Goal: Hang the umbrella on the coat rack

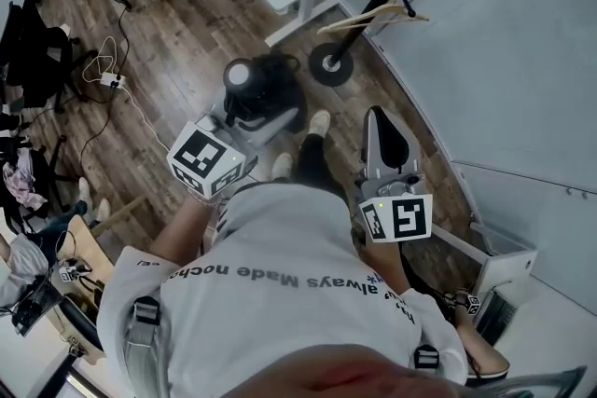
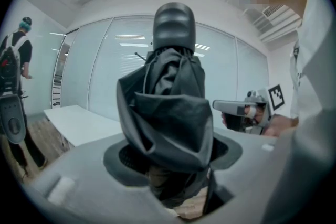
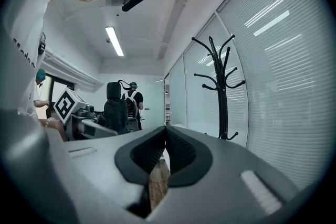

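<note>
Black cloth bulges out between the jaws of your left gripper (image 1: 244,118): it is clamped round the folded umbrella (image 2: 168,113), gripping the bunched canopy with the rounded knob end sticking out beyond the jaw tips. Beside it, on its right, your right gripper (image 3: 166,139) is clenched on nothing, its pads meeting with only floor showing below them.

Ahead of both tools and off to the right of the right gripper stands the rack (image 3: 222,86), close against the glass wall, its curved hooks branching well above jaw level. From the head view its round base (image 1: 329,63) sits on the floor just past the umbrella's far end, well apart from either gripper, with a wooden hanger (image 1: 373,17) on the pole.

So you are at the carry step, with the hang itself not yet begun. Next you need to close on the rack, raise the left gripper to hook height, and offer some catchable part of the umbrella to a hook. I cannot make out a strap or loop, so check what will catch before you let go.
</note>
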Tool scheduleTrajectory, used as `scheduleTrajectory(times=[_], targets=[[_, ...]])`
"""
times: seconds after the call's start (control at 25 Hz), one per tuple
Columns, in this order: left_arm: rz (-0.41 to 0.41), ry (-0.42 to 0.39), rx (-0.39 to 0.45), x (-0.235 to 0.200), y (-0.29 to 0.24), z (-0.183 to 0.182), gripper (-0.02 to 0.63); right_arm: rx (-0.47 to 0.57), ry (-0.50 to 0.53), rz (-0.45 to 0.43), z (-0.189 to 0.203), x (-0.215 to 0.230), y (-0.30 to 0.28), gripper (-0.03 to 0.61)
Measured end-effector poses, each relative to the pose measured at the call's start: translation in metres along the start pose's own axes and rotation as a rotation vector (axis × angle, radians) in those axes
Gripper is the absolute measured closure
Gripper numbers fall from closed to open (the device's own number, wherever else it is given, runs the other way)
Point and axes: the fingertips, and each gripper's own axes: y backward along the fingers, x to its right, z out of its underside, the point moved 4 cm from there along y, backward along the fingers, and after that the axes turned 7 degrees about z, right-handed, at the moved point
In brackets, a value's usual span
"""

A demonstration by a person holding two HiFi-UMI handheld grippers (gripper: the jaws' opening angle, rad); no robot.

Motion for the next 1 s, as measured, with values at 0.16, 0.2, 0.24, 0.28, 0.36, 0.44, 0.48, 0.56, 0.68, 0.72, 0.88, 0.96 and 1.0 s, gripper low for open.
scheduleTrajectory(times=[0.16,0.2,0.24,0.28,0.36,0.44,0.48,0.56,0.68,0.72,0.88,0.96,1.0], targets=[[0.001,-0.009,-0.007,-0.026,-0.031,-0.009,0.33,0.01,-0.006,-0.005,0.0,0.028,-0.031,0.577],[0.003,-0.009,-0.007,-0.034,-0.043,-0.014,0.33,0.012,-0.007,-0.005,-0.002,0.038,-0.041,0.577],[0.004,-0.009,-0.006,-0.041,-0.056,-0.018,0.33,0.015,-0.007,-0.005,-0.003,0.05,-0.051,0.577],[0.006,-0.01,-0.005,-0.048,-0.07,-0.023,0.33,0.017,-0.008,-0.004,-0.005,0.063,-0.061,0.577],[0.007,-0.019,-0.004,-0.061,-0.099,-0.034,0.33,0.023,-0.01,-0.004,-0.007,0.091,-0.08,0.577],[0.006,-0.025,-0.004,-0.076,-0.127,-0.043,0.33,0.027,-0.012,-0.006,-0.01,0.118,-0.1,0.577],[0.005,-0.026,-0.003,-0.082,-0.141,-0.049,0.33,0.031,-0.012,-0.007,-0.012,0.131,-0.109,0.577],[0.007,-0.028,-0.001,-0.094,-0.169,-0.06,0.33,0.041,-0.016,-0.013,-0.019,0.158,-0.126,0.577],[0.011,-0.033,-0.01,-0.109,-0.214,-0.073,0.33,0.051,-0.028,-0.023,-0.025,0.198,-0.149,0.577],[0.011,-0.033,-0.014,-0.114,-0.226,-0.075,0.33,0.053,-0.032,-0.028,-0.026,0.208,-0.156,0.577],[0.004,-0.029,-0.018,-0.129,-0.256,-0.08,0.33,0.063,-0.04,-0.058,-0.031,0.233,-0.178,0.577],[0.001,-0.028,-0.014,-0.135,-0.265,-0.085,0.33,0.068,-0.037,-0.069,-0.036,0.241,-0.187,0.577],[-0.001,-0.027,-0.014,-0.138,-0.27,-0.086,0.33,0.068,-0.036,-0.073,-0.038,0.246,-0.192,0.577]])
